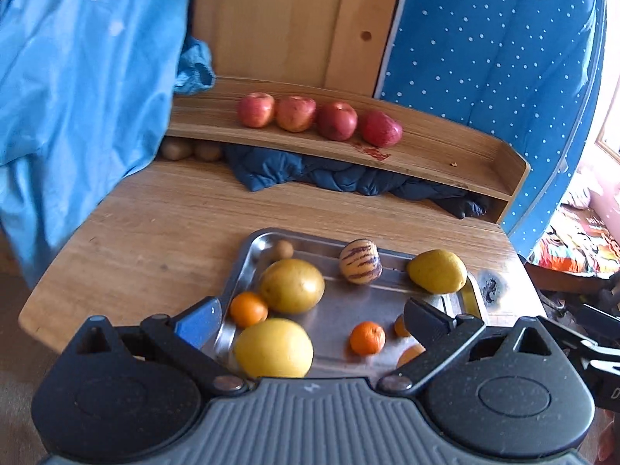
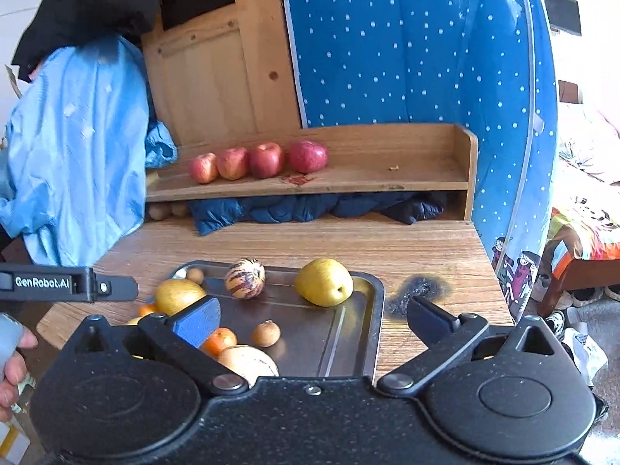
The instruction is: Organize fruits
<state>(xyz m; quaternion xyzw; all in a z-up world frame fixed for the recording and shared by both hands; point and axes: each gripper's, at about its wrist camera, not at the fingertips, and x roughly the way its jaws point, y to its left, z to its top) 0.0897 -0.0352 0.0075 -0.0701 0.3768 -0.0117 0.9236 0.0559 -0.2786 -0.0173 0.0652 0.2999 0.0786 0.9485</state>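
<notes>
Both the left gripper (image 1: 312,316) and right gripper (image 2: 313,317) hung wide open and empty over the shiny steel tray (image 2: 348,333) of mixed fruit; four red apples (image 2: 257,161) lined the wooden shelf (image 2: 387,182)

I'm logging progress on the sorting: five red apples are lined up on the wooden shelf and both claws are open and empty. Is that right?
Not quite: four red apples sit on the wooden shelf, not five, as the right wrist view shows. The left claw and right claw are open and empty.

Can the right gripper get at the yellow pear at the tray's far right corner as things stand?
Probably yes. The right gripper is open and empty, and the yellow pear lies just ahead on the tray, with nothing between them and the striped fruit apart.
</notes>
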